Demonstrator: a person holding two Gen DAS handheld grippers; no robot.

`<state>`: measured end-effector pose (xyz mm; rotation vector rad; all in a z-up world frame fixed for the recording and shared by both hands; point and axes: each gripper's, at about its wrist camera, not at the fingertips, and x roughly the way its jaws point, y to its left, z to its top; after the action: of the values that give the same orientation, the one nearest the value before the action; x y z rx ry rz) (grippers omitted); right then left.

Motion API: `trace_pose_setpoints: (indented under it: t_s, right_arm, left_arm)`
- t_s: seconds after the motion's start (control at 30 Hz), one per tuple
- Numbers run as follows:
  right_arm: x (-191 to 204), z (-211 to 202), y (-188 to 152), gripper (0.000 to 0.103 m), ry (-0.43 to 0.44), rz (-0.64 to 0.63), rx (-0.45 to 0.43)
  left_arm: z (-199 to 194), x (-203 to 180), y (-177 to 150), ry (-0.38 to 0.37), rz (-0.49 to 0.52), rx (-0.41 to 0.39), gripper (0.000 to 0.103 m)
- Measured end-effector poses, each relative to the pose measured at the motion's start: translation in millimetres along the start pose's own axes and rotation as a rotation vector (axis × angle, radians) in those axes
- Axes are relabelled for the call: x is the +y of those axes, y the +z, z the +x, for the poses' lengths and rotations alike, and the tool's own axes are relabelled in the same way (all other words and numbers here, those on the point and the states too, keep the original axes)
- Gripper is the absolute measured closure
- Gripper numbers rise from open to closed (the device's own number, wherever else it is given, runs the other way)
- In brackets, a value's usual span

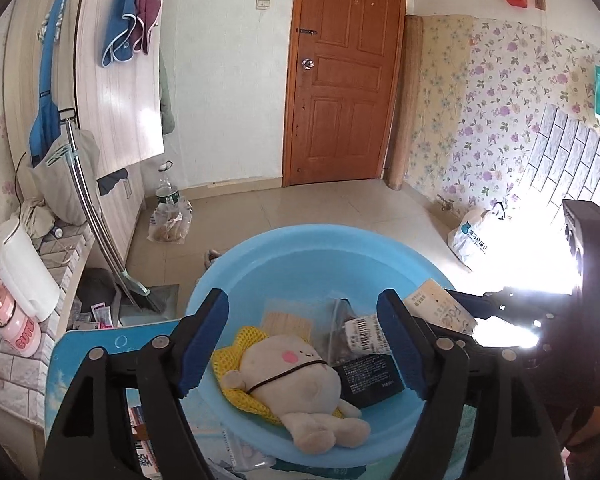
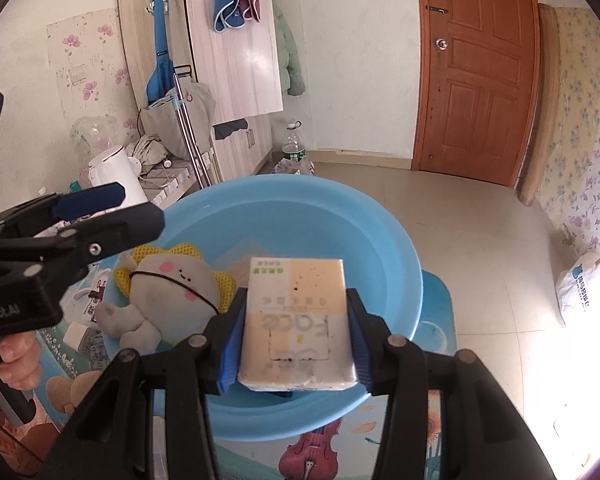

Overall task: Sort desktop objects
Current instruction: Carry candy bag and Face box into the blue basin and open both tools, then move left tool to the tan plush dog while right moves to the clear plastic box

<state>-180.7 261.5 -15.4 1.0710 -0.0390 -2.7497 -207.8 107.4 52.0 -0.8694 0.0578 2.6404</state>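
Note:
A light blue basin (image 1: 300, 236) sits on the table and holds a beige plush toy (image 1: 300, 380) on yellow mesh, a black box (image 1: 368, 380) and a clear barcoded packet (image 1: 360, 332). My left gripper (image 1: 302, 340) hangs open just above the plush toy with nothing between its blue pads. In the right wrist view the same basin (image 2: 380, 232) and plush toy (image 2: 172, 280) show. My right gripper (image 2: 296, 340) is shut on a white and cream tissue pack (image 2: 300, 312), held over the basin's near side. The left gripper (image 2: 116, 208) reaches in from the left.
A white kettle (image 1: 20, 264) and a pink cup (image 1: 16, 324) stand on a side shelf at the left. Booklets and papers (image 1: 144, 432) lie beside the basin on the printed table mat (image 2: 436, 320). A white plastic bag (image 2: 584, 284) rests on the floor at right.

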Motion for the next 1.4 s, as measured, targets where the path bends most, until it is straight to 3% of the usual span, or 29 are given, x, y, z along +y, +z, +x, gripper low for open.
trace_pose_setpoints:
  t_s: [0.1, 0.2, 0.27, 0.33, 0.37, 0.5, 0.67, 0.87, 1.07, 1.27, 1.4]
  right_arm:
    - [5, 6, 0, 0.057, 0.005, 0.002, 0.009]
    - [11, 7, 0, 0.054, 0.022, -0.014, 0.026]
    - [16, 3, -2, 0.048, 0.012, -0.030, 0.019]
    - [19, -2, -5, 0.028, -0.023, -0.046, 0.005]
    - [19, -7, -6, 0.026, -0.025, -0.046, -0.014]
    - [20, -29, -13, 0.026, 0.009, -0.015, -0.063]
    - [30, -49, -35, 0.026, 0.003, -0.022, -0.057]
    - [49, -55, -77, 0.021, 0.078, -0.048, 0.031]
    - [65, -53, -109, 0.001, 0.120, -0.051, 0.118]
    - [91, -53, -127, 0.000, 0.198, -0.054, 0.170]
    - [121, -50, -134, 0.000, 0.179, -0.113, 0.185]
  left_arm:
    - [-11, 11, -5, 0.019, -0.028, 0.005, 0.016]
    - [-26, 23, -14, 0.044, -0.042, 0.001, 0.014]
    - [-37, 28, -23, 0.056, -0.039, 0.000, 0.011]
    - [-47, 33, -34, 0.062, -0.041, 0.005, 0.008]
    - [-50, 36, -41, 0.066, -0.043, 0.012, 0.008]
    - [-61, 49, -71, 0.090, -0.054, 0.063, 0.007]
    - [-73, 63, -108, 0.103, -0.074, 0.118, 0.007]
    - [-73, 73, -155, 0.105, -0.047, 0.210, 0.007]
    - [-72, 82, -174, 0.089, -0.069, 0.246, 0.007]
    - [-73, 70, -179, 0.030, -0.030, 0.248, 0.007]
    - [-66, 65, -183, 0.021, -0.026, 0.248, 0.008]
